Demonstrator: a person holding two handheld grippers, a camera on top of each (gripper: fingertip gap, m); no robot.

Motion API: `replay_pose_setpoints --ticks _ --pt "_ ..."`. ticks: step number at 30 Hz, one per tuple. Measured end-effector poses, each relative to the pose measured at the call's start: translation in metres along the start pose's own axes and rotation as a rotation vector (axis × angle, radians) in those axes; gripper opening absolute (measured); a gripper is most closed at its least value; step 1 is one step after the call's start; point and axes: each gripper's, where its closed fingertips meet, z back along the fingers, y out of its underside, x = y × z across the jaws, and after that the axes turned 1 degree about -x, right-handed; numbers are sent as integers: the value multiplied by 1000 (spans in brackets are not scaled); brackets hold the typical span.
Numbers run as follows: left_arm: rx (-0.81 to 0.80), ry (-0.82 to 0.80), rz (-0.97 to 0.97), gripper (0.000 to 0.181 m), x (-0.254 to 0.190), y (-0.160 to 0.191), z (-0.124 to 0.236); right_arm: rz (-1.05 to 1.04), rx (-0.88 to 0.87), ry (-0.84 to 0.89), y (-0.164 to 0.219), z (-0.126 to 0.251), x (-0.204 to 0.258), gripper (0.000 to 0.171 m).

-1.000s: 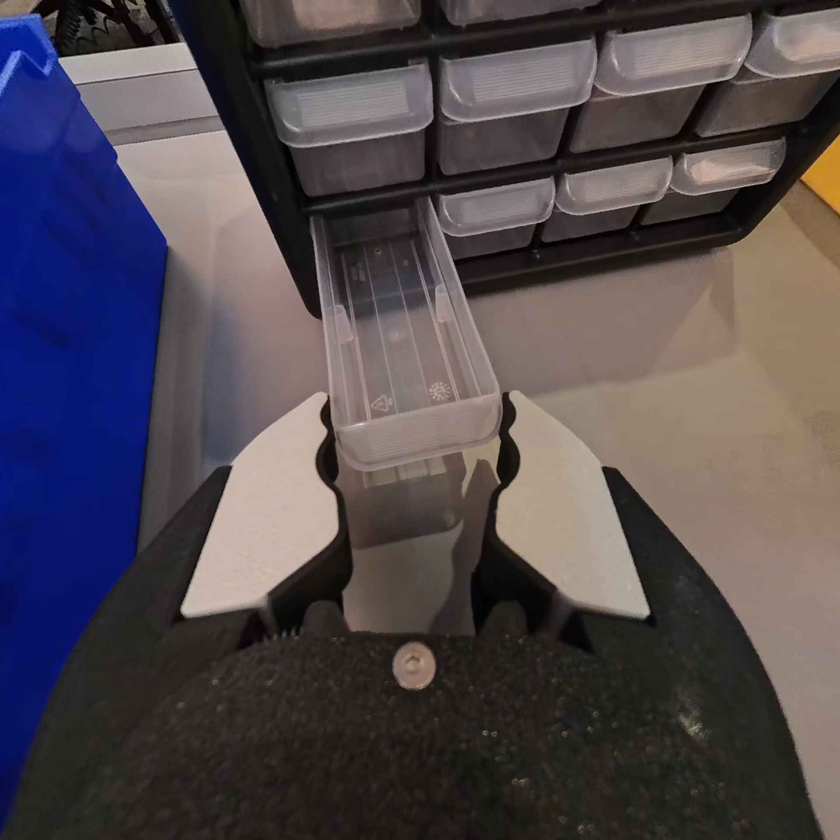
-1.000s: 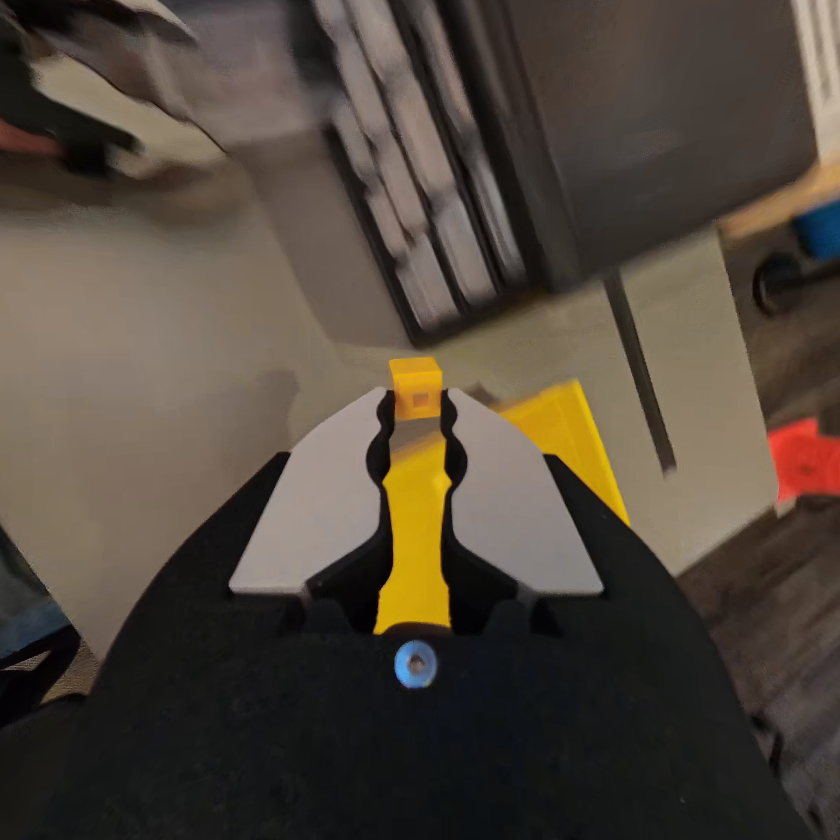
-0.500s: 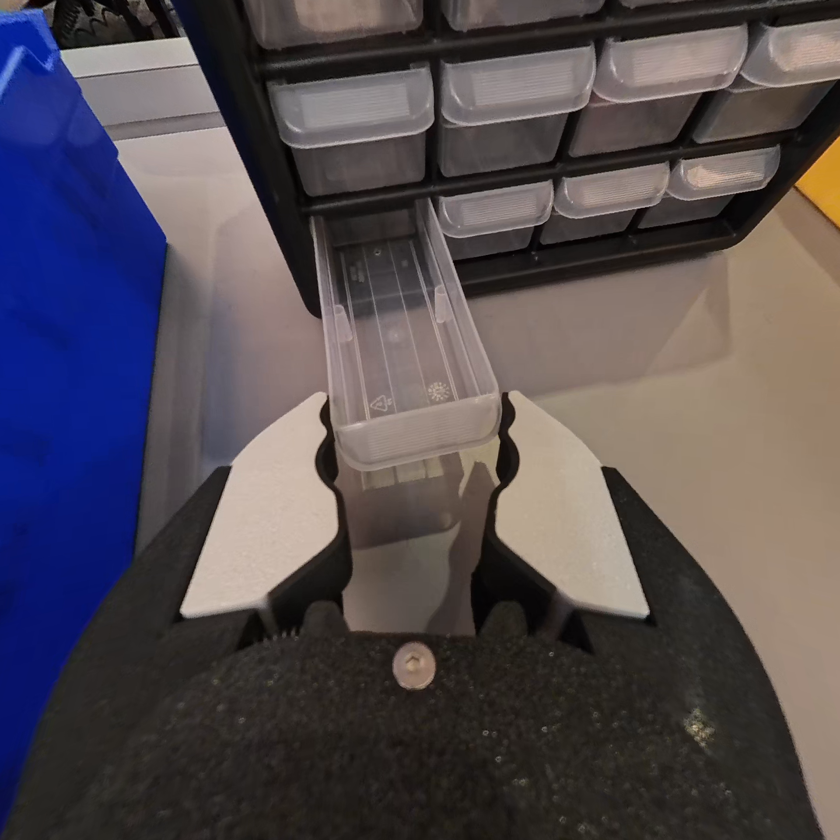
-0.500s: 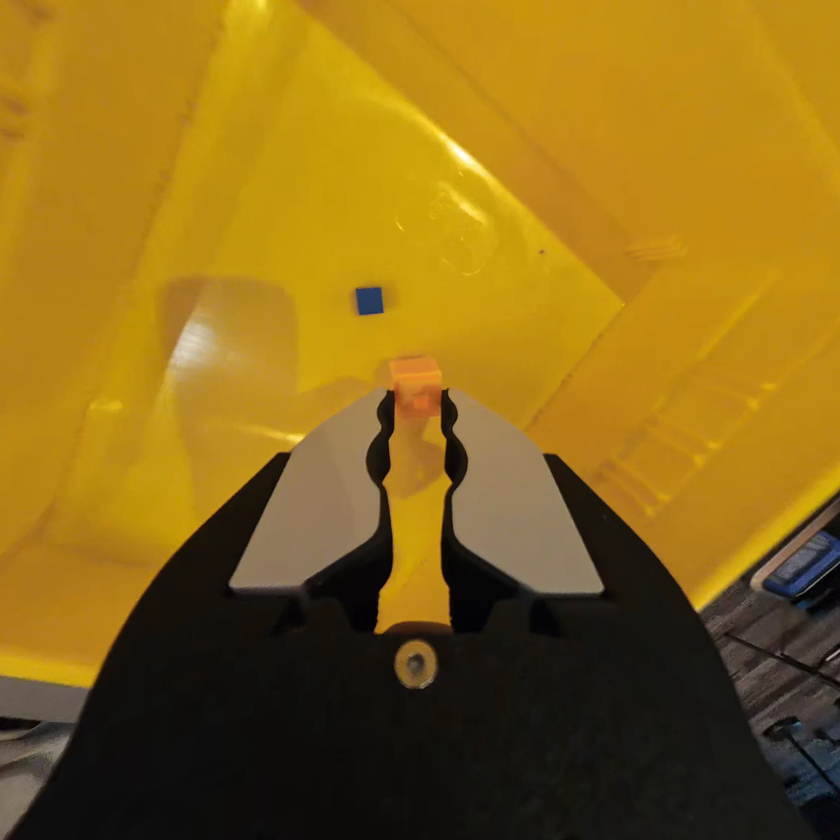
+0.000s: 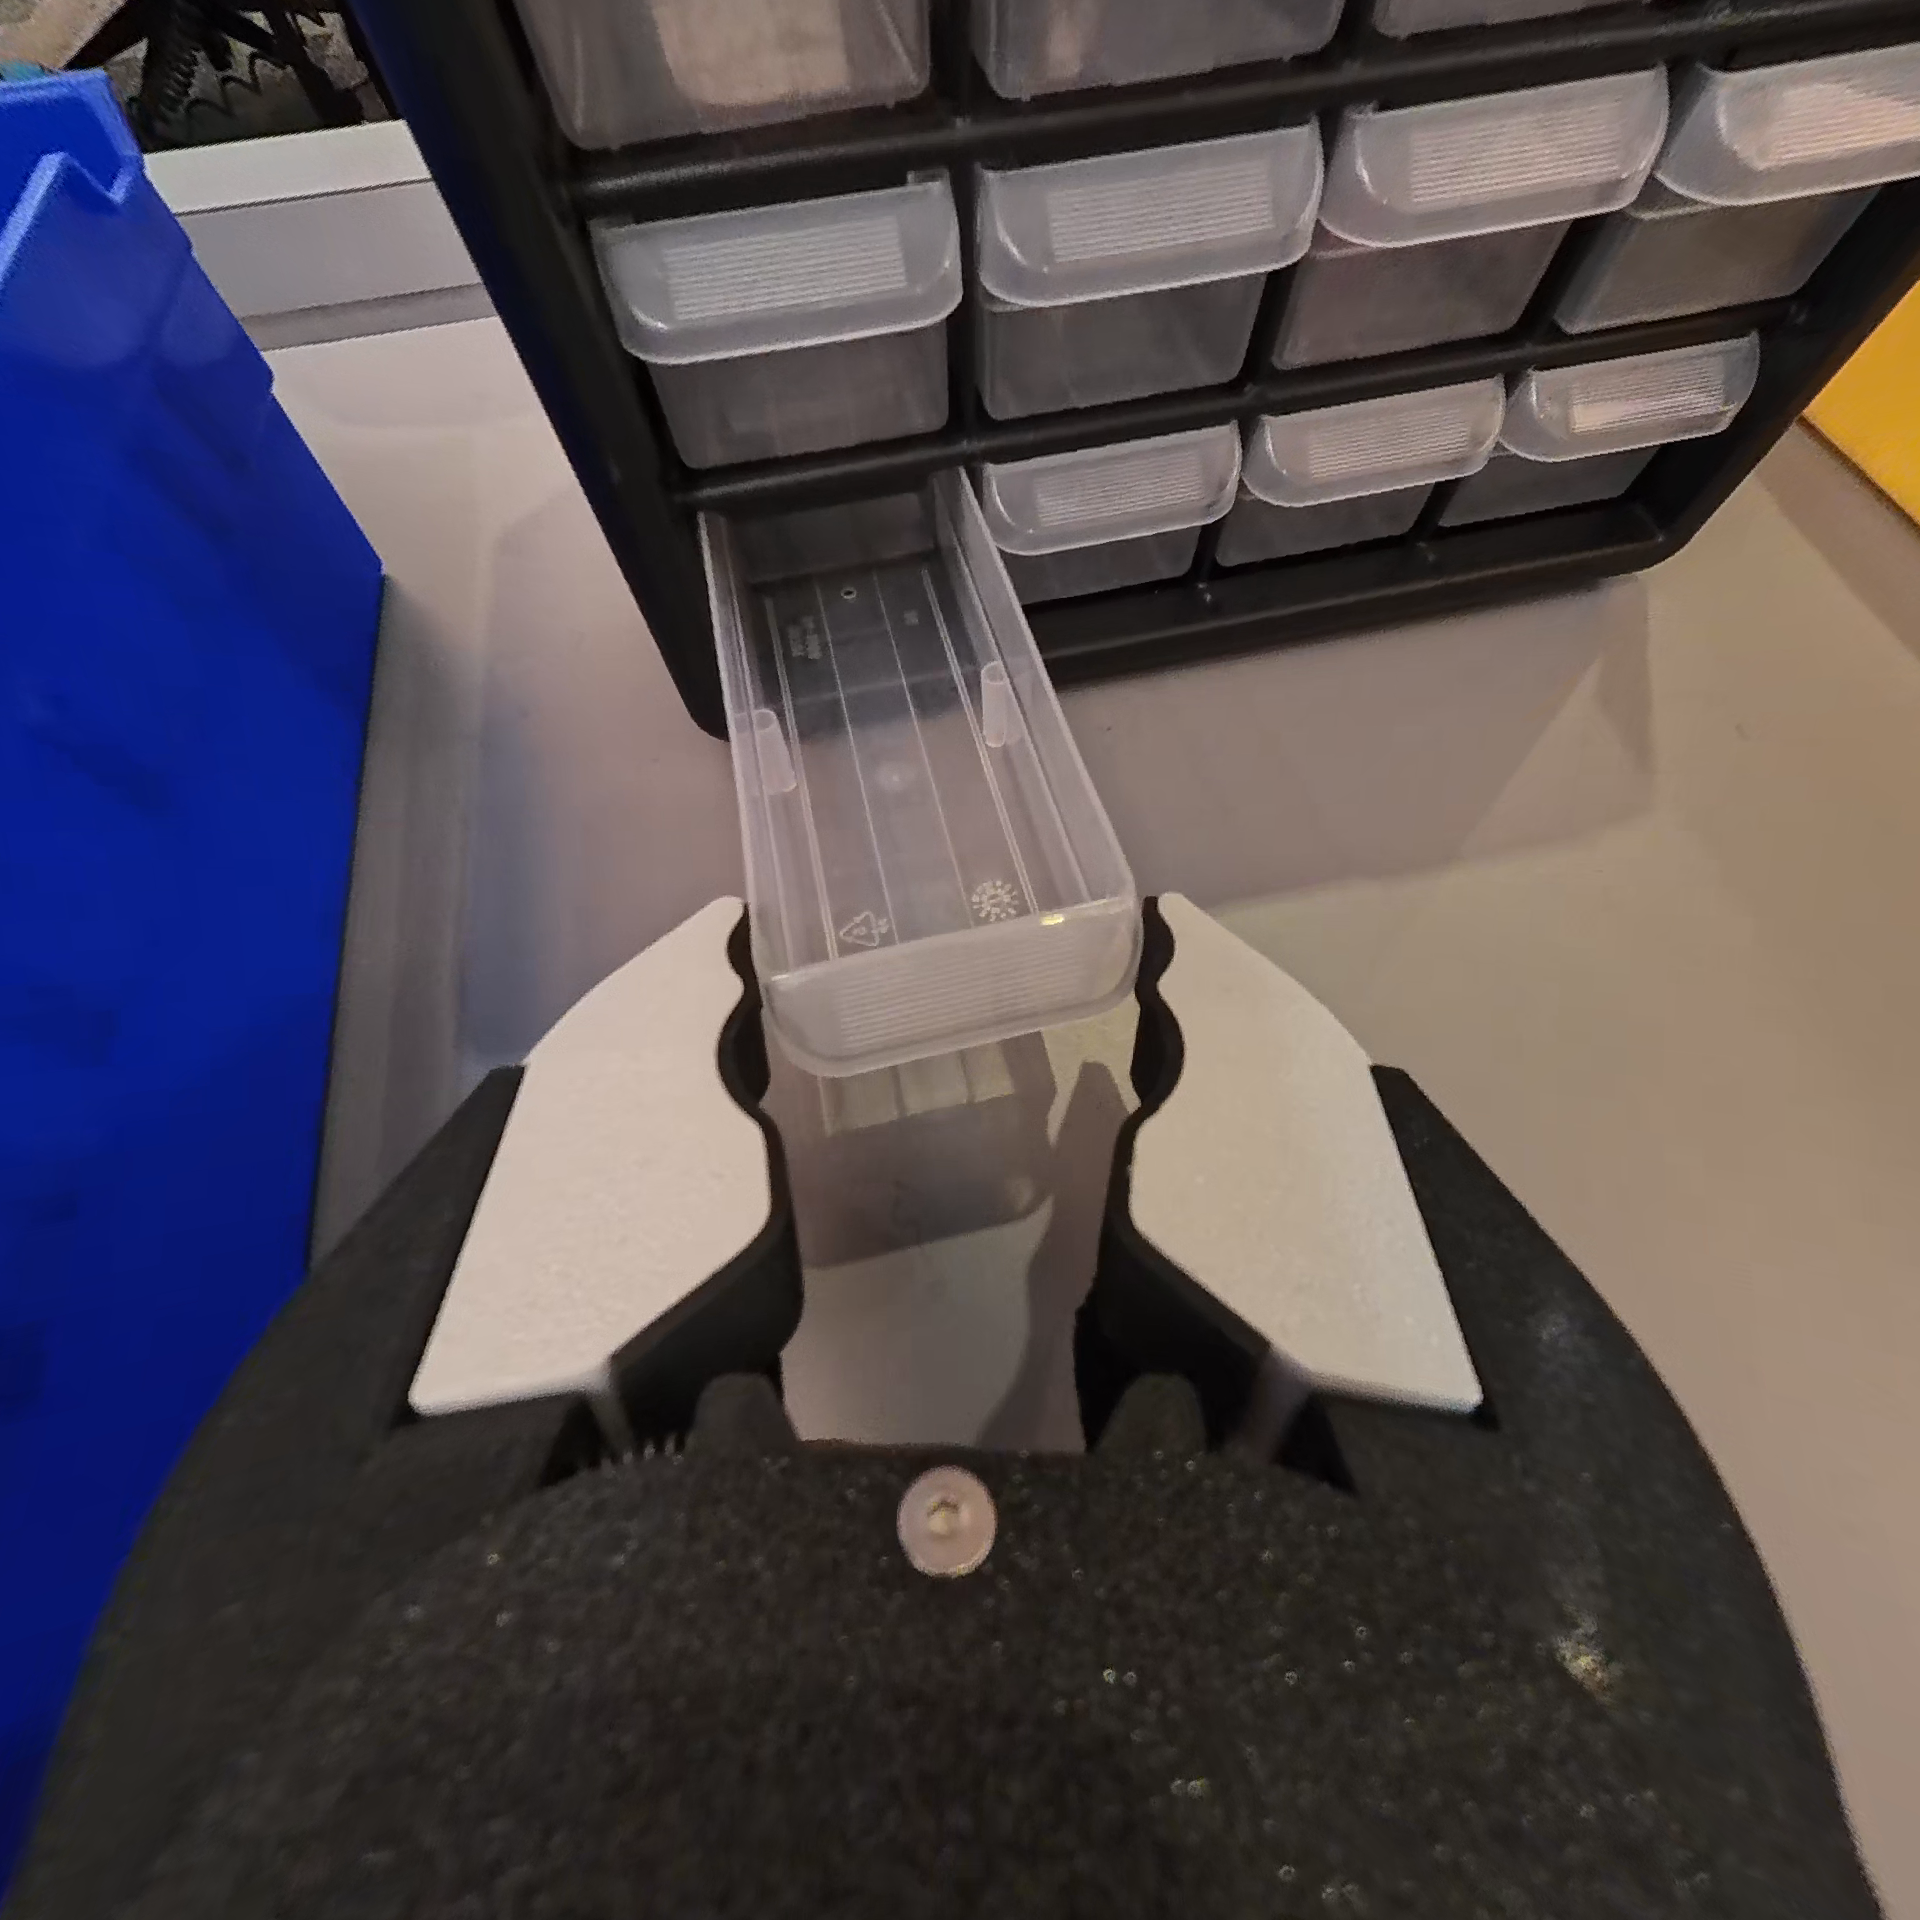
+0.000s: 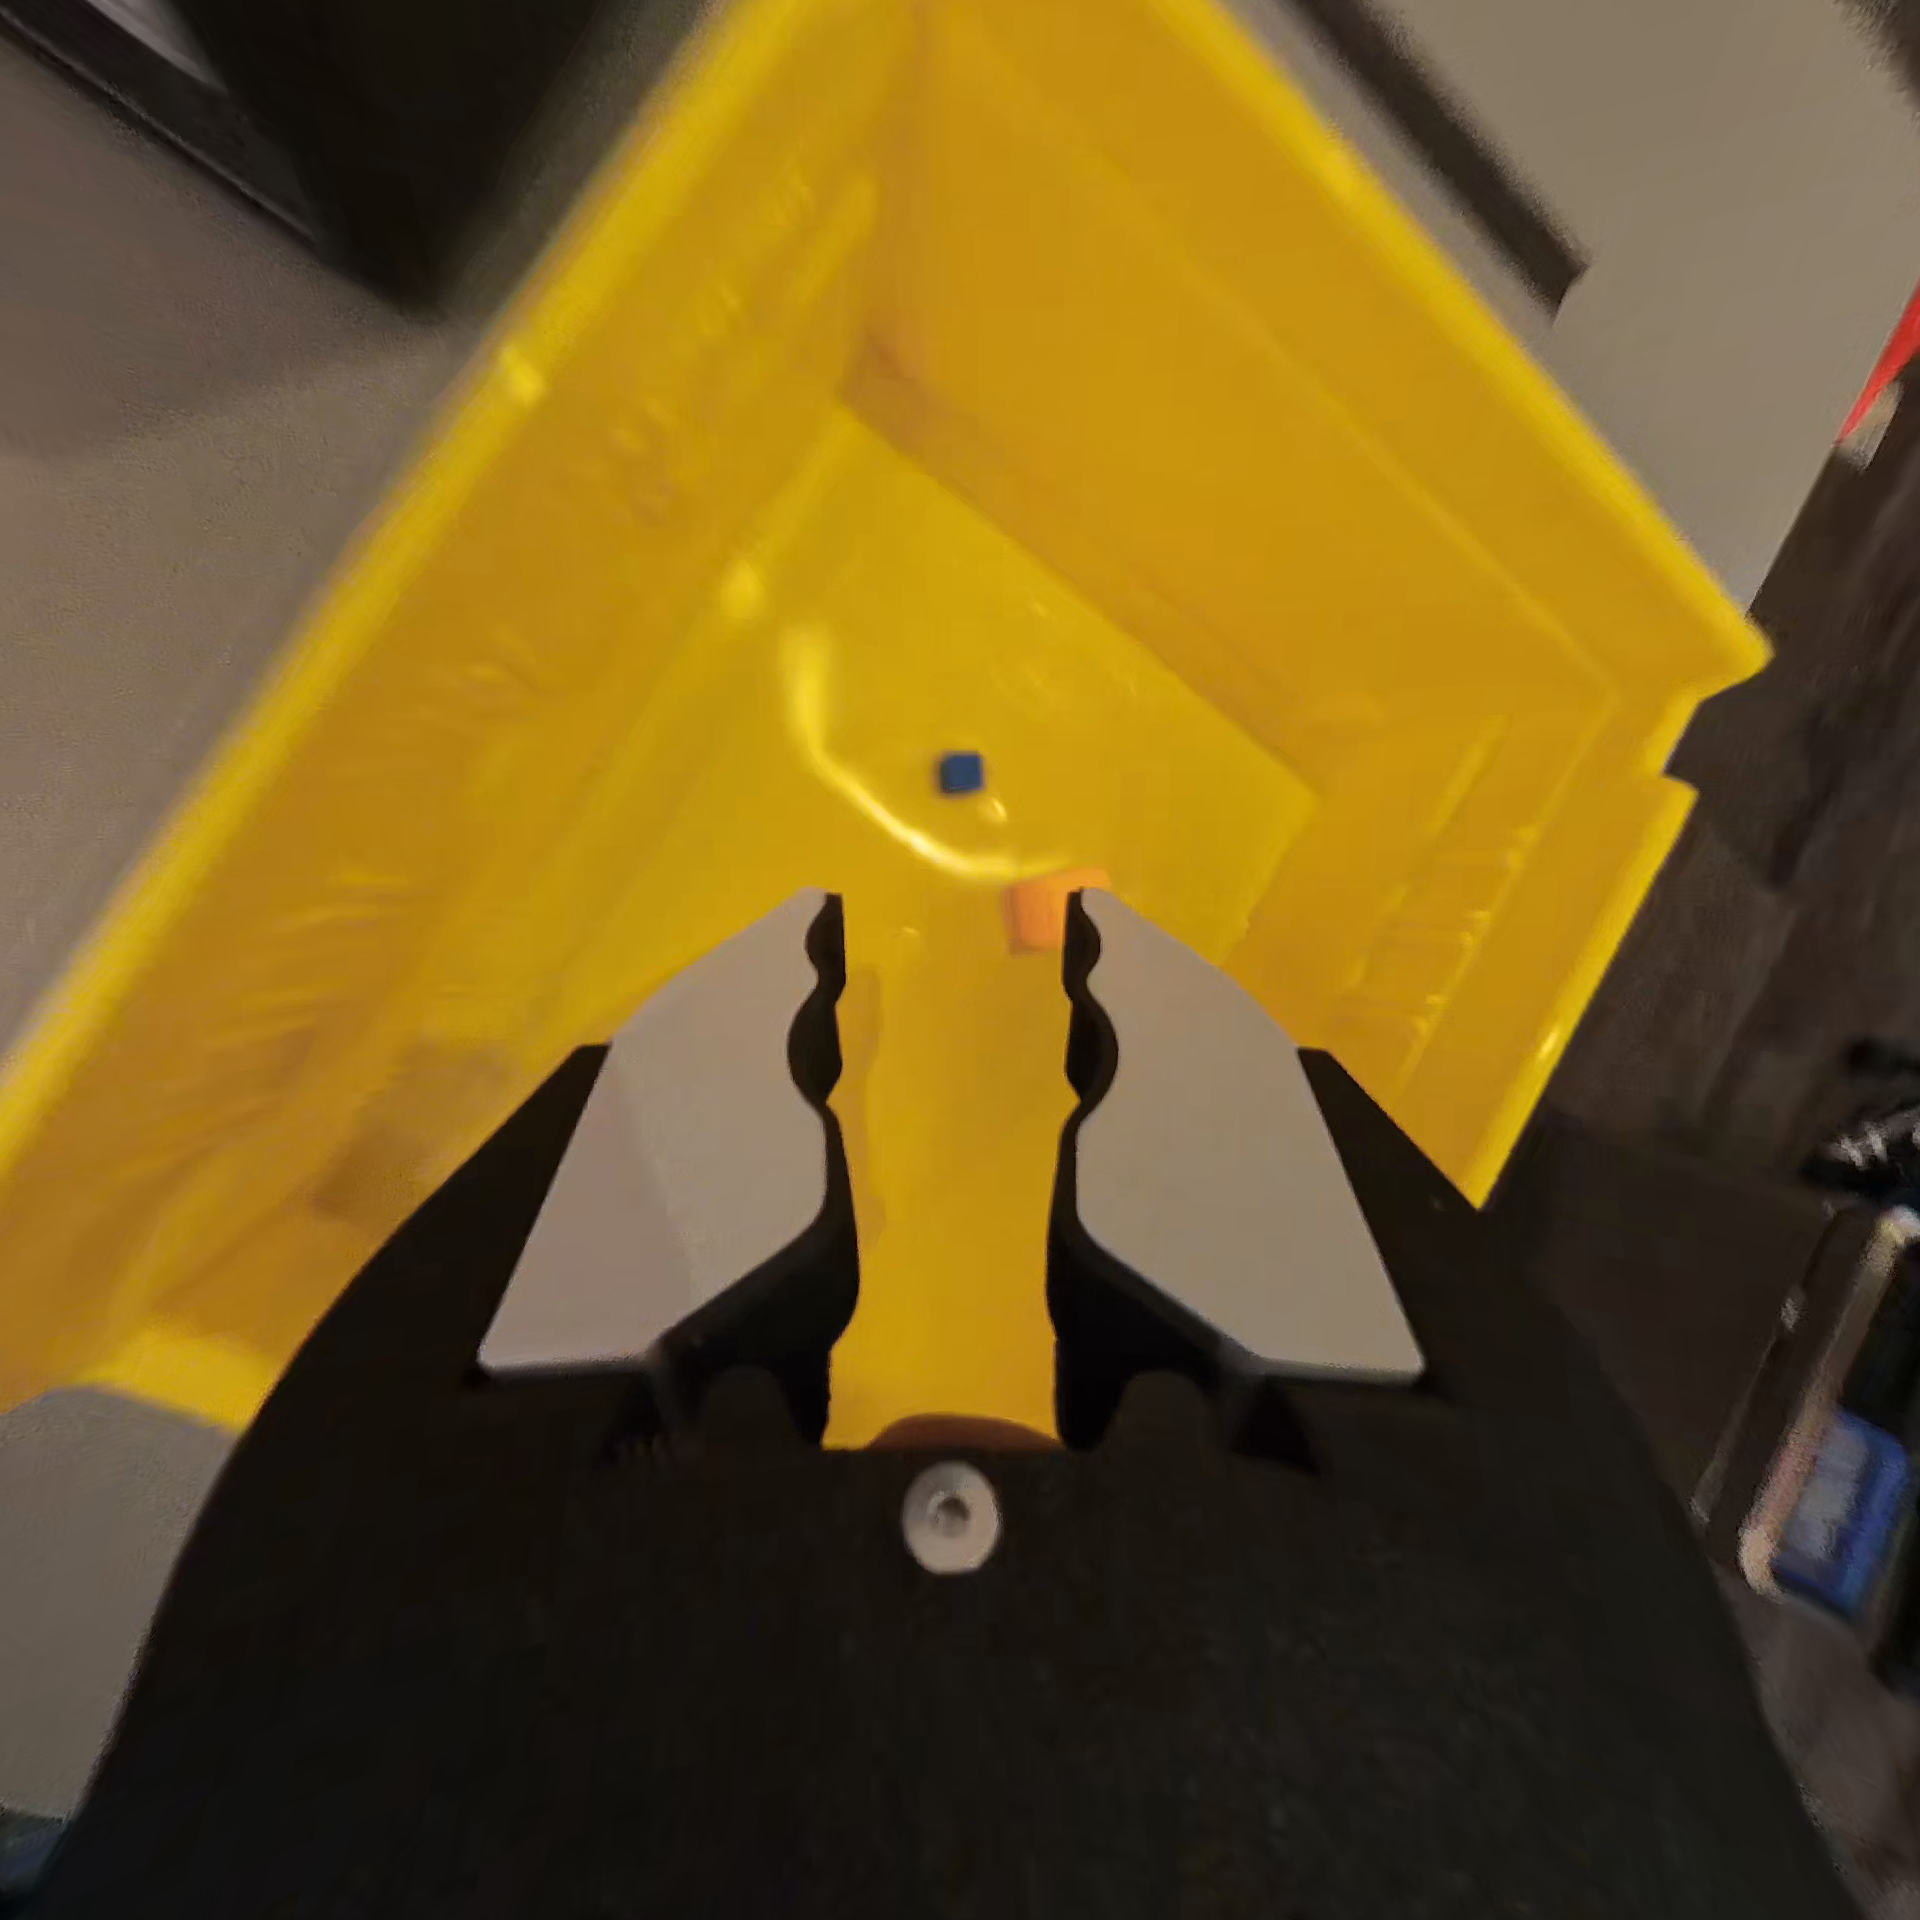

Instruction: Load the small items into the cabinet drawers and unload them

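Note:
In the left wrist view my left gripper (image 5: pixel 943 935) is shut on the front of a clear plastic drawer (image 5: pixel 894 810). The drawer is pulled far out of the bottom-left slot of the black cabinet (image 5: pixel 1247 613) and looks empty. In the right wrist view my right gripper (image 6: pixel 951 914) is open above the yellow bin (image 6: pixel 520 727). A small orange cube (image 6: pixel 1037 920) is loose just beside the right fingertip, over the bin floor. A small blue cube (image 6: pixel 958 772) lies on the bin floor farther ahead.
A tall blue bin (image 5: pixel 156 727) stands close on the left of the drawer. The cabinet's other clear drawers (image 5: pixel 1122 218) are closed. A corner of the yellow bin (image 5: pixel 1870 416) shows at the cabinet's right. Dark clutter (image 6: pixel 1829 1455) lies beyond the table edge on the right. The tips of one gripper are about 35 centimetres away from the tips of the other. It is some 9 centimetres from my right tips to the small blue cube (image 6: pixel 958 772).
My right gripper carried the orange cube over into the yellow bin, then its jaws opened and the cube left the grasp. My left gripper has kept holding the drawer still.

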Motion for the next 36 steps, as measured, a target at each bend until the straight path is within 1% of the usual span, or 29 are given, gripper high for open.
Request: replay_pose_setpoints --ticks 1,3,6,7,9,10,13,15,16,17,18,19,21,22,24,28,36 --pt "-1 -2 -3 68 0 0 0 -13 -86 -21 -7 16 13 40" --pt "-2 -5 -7 68 0 0 -1 -48 -265 -134 -18 47 51 38" --pt "3 -11 -8 68 1 -2 -6 -42 -561 -355 -30 88 127 28" --pt "10 -14 -8 68 2 -4 -10 -33 -630 -441 -32 97 156 28" --pt "33 -15 3 69 5 -7 -21 -2 -648 -594 -25 103 211 28" --pt "52 -9 17 69 7 -8 -27 23 -651 -642 -20 103 234 29" --pt "69 3 100 71 11 -6 -26 48 -712 -705 -9 100 281 29" --pt "43 30 119 67 9 -3 -13 30 -732 -700 0 96 293 29" --pt "24 32 123 58 9 -1 -6 25 -735 -698 4 95 296 29" --pt "3 36 128 43 7 -1 0 27 -740 -697 7 95 297 29" --pt "-11 40 140 21 4 -2 4 27 -745 -696 9 94 297 29" --pt "-16 48 158 9 1 -5 5 20 -747 -698 9 94 295 29" --pt "-3 61 176 12 -6 -6 3 -18 -742 -707 8 92 291 29" --pt "2 53 173 16 -7 -7 -1 -40 -748 -709 7 93 288 29" --pt "7 14 156 16 -4 -10 -9 -65 -771 -716 6 97 284 29" --pt "15 2 157 17 -1 -20 -26 -51 -783 -688 6 97 280 28" --pt "28 -38 149 21 8 -36 -57 -32 -769 -693 8 94 286 29"
